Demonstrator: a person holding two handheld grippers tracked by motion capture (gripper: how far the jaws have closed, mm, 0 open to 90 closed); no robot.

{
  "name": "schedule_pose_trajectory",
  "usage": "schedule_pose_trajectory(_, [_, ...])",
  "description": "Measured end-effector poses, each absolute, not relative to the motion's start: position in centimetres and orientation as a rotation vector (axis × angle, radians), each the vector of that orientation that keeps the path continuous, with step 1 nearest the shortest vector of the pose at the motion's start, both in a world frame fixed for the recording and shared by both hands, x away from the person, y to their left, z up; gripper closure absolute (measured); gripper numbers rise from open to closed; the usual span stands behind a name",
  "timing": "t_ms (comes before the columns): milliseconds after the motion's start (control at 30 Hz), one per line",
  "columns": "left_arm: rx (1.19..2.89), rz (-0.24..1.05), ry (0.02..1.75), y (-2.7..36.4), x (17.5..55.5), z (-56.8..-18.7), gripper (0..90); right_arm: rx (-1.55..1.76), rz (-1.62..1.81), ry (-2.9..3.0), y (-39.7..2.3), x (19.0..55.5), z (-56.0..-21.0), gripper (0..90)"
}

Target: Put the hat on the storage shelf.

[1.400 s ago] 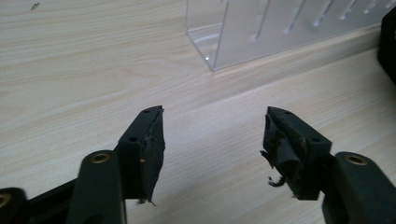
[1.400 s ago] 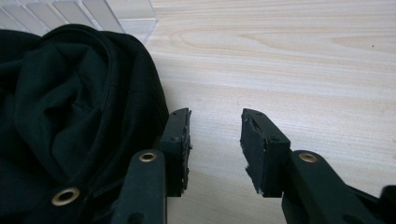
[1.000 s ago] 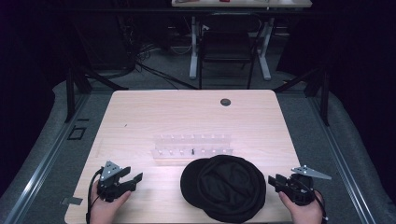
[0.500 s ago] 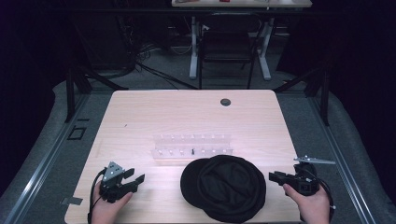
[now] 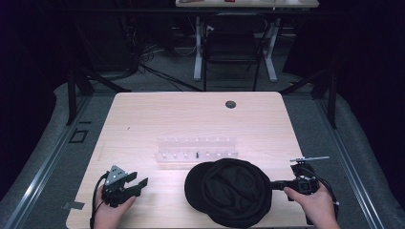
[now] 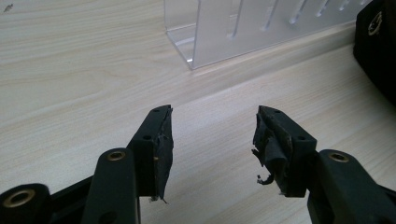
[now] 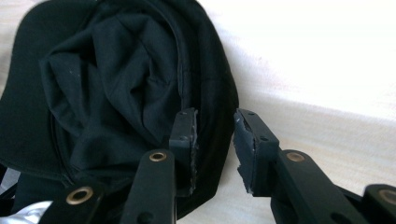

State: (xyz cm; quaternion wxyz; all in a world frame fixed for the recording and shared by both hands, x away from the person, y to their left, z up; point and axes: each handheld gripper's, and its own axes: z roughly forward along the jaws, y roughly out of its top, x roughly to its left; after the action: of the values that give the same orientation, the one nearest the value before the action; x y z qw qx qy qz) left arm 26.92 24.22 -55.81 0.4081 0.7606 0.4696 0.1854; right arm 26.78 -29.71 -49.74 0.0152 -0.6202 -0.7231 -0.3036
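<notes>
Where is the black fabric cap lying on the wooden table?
In the high view, the black fabric cap lies near the table's front edge, right of centre, just in front of the clear plastic rack.

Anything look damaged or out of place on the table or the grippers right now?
Yes: the pads on the left gripper are frayed, with torn black shreds hanging off their edges. The right gripper pads look chipped too. The black cap lies crumpled, its opening facing up. The clear rack looks straight and intact.
</notes>
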Motion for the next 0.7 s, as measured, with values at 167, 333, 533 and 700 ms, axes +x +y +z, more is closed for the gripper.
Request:
schedule_pose_trajectory(167, [1.918, 0.465, 1.185, 24.1, 26.9, -55.8, 46.0, -1.911, -0.863, -2.226, -29.4, 27.1, -50.2, 68.9])
schedule_pose_trajectory(333, [1.922, 0.467, 1.181, 24.1, 26.9, -55.9, 46.0, -1.902, -0.841, -2.191, -29.4, 27.4, -50.5, 73.0])
schedule_pose_trajectory(533, [1.922, 0.467, 1.179, 24.1, 26.9, -55.9, 46.0, -1.9, -0.806, -2.18, -29.2, 27.7, -50.7, 74.6])
schedule_pose_trajectory(700, [1.918, 0.463, 1.181, 24.0, 27.0, -55.9, 46.0, -1.905, -0.785, -2.143, -29.1, 27.9, -51.0, 79.1])
